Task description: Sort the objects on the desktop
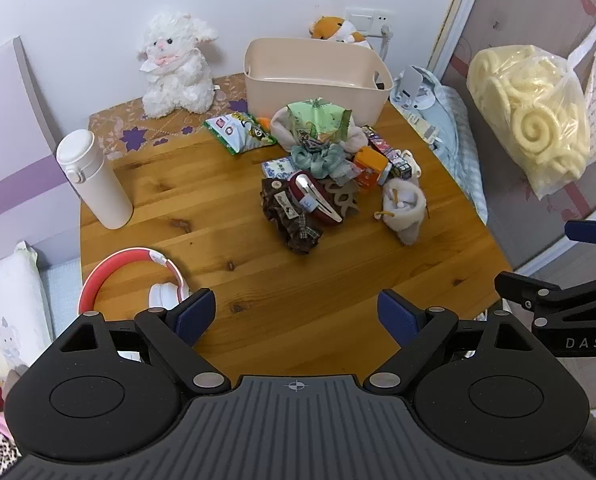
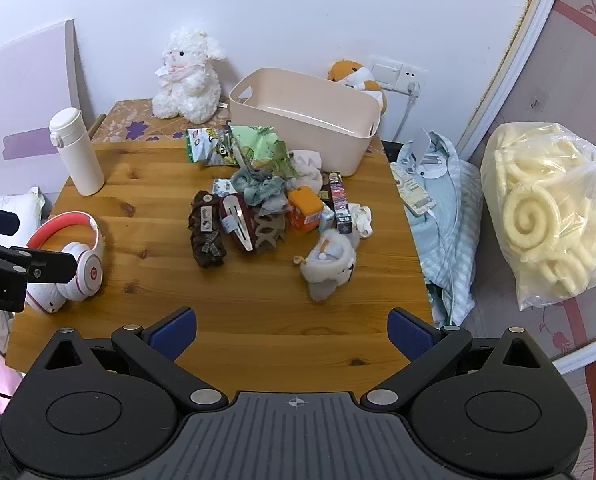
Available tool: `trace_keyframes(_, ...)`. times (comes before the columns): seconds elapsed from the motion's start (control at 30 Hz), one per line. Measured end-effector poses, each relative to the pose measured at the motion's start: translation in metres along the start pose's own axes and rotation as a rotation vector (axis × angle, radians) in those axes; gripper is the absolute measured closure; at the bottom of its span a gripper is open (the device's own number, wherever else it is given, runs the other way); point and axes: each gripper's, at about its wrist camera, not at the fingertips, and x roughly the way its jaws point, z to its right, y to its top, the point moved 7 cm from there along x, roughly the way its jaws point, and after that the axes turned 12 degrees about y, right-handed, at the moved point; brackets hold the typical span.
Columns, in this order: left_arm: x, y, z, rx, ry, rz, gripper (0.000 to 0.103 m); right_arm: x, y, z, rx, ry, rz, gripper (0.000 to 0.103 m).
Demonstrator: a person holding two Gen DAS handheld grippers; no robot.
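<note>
A heap of small things lies mid-table: a green snack bag (image 1: pixel 240 133) (image 2: pixel 208 145), a green packet (image 1: pixel 318 118), a teal scrunchie (image 1: pixel 318 158) (image 2: pixel 254 186), a brown scrunchie (image 1: pixel 288 216) (image 2: pixel 206 230), a silver hair clip (image 1: pixel 318 196) (image 2: pixel 240 220), an orange box (image 1: pixel 368 166) (image 2: pixel 304 208) and a grey-white sock (image 1: pixel 404 210) (image 2: pixel 330 268). Behind the heap stands an empty beige bin (image 1: pixel 318 74) (image 2: pixel 302 116). My left gripper (image 1: pixel 296 318) and right gripper (image 2: pixel 292 334) hover open over the near table edge, nothing between their fingers.
A white bottle (image 1: pixel 94 178) (image 2: pixel 76 152) stands at the left. Red-and-white headphones (image 1: pixel 138 280) (image 2: pixel 74 256) lie near the front left. A white plush lamb (image 1: pixel 176 68) (image 2: pixel 190 76) and an orange plush (image 1: pixel 338 30) (image 2: pixel 356 76) sit by the wall. A plastic bag (image 1: pixel 532 116) (image 2: pixel 546 208) hangs at right.
</note>
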Motion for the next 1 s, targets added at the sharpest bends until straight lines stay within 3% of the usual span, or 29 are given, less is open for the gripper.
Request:
trace_keyframes(0.43, 0.012, 0.017, -0.001, -0.011, -0.016, -0.014, 0.013, 0.015, 0.006, 0.008, 0.02, -0.001, -0.039, 0.0)
trace_keyframes(1.0, 0.077, 0.059, 0.032, -0.003, -0.038, -0.111, 0.013, 0.075, 0.018, 0.069, 0.108, -0.008, -0.117, 0.0)
